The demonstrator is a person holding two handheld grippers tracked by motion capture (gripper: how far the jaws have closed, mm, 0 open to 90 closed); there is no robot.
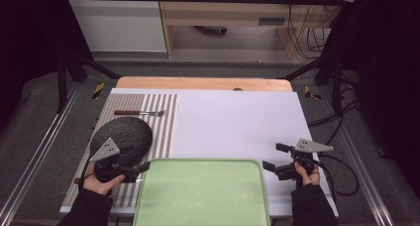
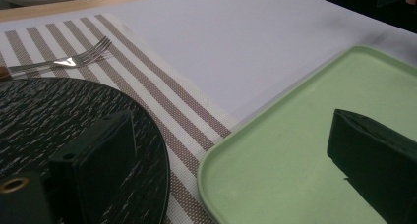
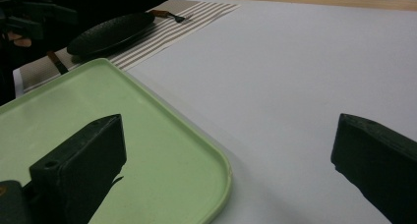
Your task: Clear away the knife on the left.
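**2 grippers flank the green tray**

High view: left gripper (image 1: 141,167) and right gripper (image 1: 271,156), both spread wide, empty, beside the tray (image 1: 203,196).
Left gripper view: jaws straddle black plate (image 2: 44,116) and tray (image 2: 295,150); fork (image 2: 74,61) beyond.
Right gripper view: jaws straddle the tray's (image 3: 162,135) corner.

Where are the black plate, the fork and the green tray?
black plate (image 1: 125,135), high view, middle of its textured top
fork (image 2: 74,61), left gripper view, neck below the tines
green tray (image 1: 198,196), high view, bare floor
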